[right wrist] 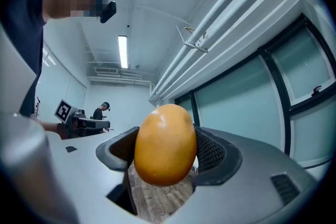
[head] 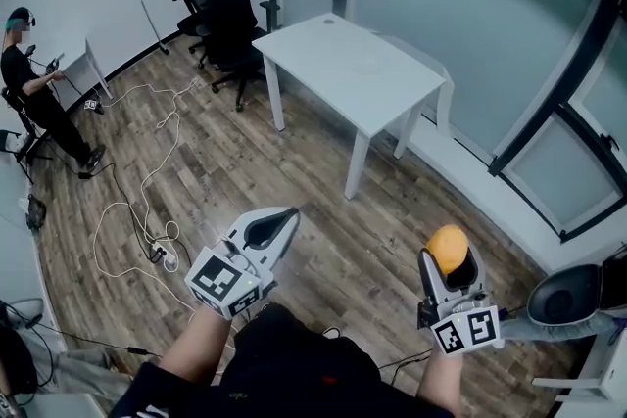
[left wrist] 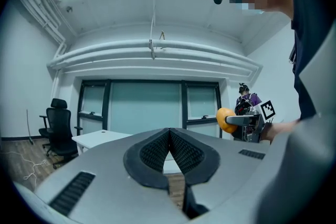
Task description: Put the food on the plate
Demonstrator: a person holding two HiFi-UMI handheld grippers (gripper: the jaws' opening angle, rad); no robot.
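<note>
My right gripper [head: 450, 261] is shut on an orange, egg-shaped piece of food [head: 449, 249], held up in the air at the lower right of the head view. In the right gripper view the food [right wrist: 165, 144] fills the gap between the two black pads. My left gripper [head: 279, 220] is held up at the lower middle-left, its jaws pressed together with nothing between them; its tip [left wrist: 169, 136] shows the same in the left gripper view, where the food [left wrist: 226, 119] appears far right. No plate is in view.
A white table [head: 349, 69] stands ahead on the wooden floor, bare on top. Black office chairs [head: 227, 10] stand behind it. Cables [head: 147, 201] trail over the floor at left. A person [head: 34, 93] stands far left. Windows [head: 549, 64] run along the right wall.
</note>
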